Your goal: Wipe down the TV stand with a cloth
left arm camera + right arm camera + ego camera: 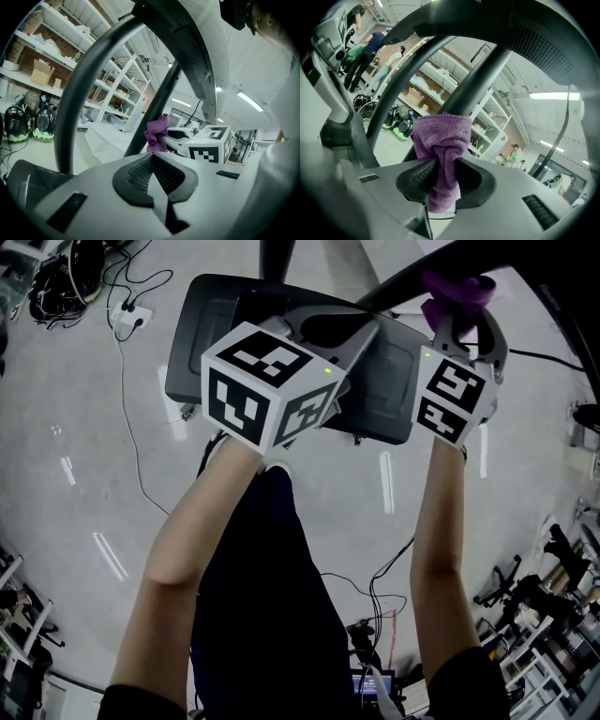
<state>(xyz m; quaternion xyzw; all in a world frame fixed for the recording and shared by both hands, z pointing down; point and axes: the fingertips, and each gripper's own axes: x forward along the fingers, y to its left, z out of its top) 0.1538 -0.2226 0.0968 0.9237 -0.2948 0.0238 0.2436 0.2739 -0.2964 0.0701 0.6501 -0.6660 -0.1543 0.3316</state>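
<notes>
Purple cloth (440, 136) in right gripper (440, 177), near post (480, 77)

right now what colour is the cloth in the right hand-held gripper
Purple cloth, clearest in the right gripper view.

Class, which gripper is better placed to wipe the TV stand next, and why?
Right: the right gripper is shut on the purple cloth beside the stand's post; the left gripper is shut, empty.
</notes>
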